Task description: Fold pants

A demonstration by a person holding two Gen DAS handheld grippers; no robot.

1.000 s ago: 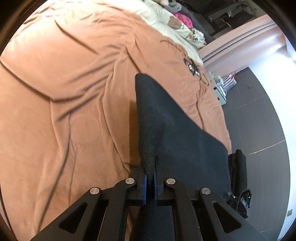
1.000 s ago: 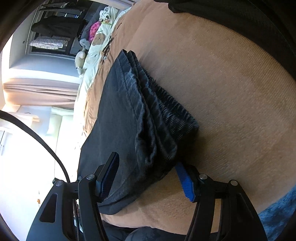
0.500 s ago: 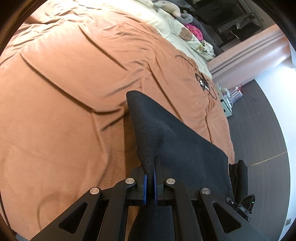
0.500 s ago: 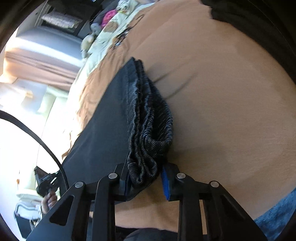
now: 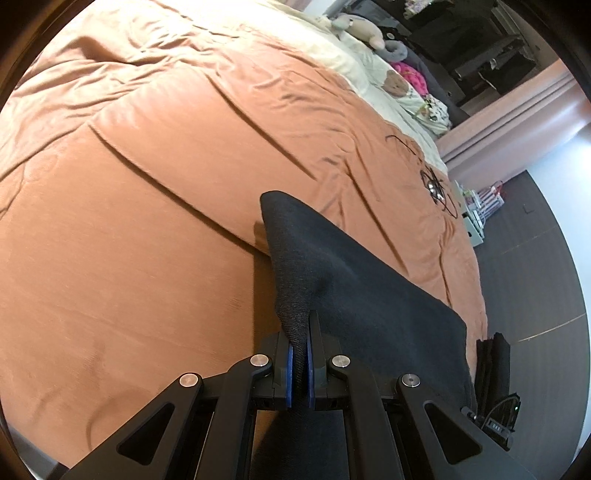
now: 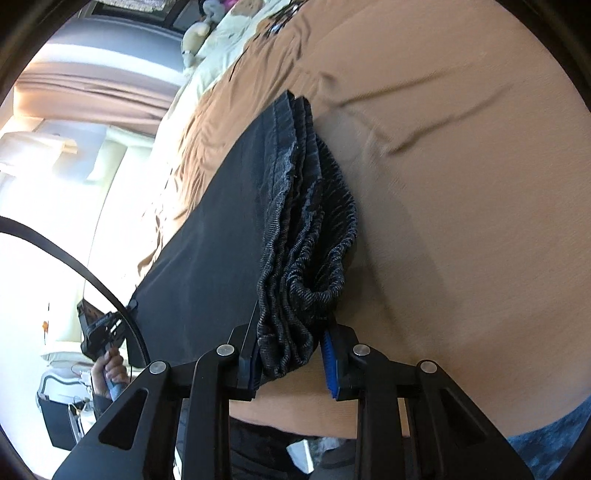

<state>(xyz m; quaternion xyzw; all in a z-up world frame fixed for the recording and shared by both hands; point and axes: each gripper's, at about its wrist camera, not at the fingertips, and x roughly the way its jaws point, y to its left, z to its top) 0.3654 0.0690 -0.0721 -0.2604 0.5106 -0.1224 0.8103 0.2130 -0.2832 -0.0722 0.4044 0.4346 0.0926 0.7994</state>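
Note:
The dark grey pants [image 5: 351,288] hang stretched over the brown bed cover [image 5: 129,184]. In the left wrist view, my left gripper [image 5: 307,325] is shut on a thin folded edge of the fabric. The cloth runs away from it to a pointed corner. In the right wrist view, my right gripper [image 6: 291,332] is shut on the bunched ribbed waistband [image 6: 314,221], and its blue pads press the thick stack from both sides. The flat leg panel of the pants [image 6: 207,251] slopes off to the left above the bed cover [image 6: 461,184].
Cream pillows and plush toys [image 5: 369,33] lie at the head of the bed. Dark floor [image 5: 535,258] borders the bed's right edge. A black garment [image 5: 493,365] hangs there. A hand [image 6: 107,365] holds the other gripper beside a black cable [image 6: 74,258].
My right gripper's jaws closed from wide apart onto the bunched waistband. Both grippers moved across the bed with the pants, and the cloth now hangs lifted between them.

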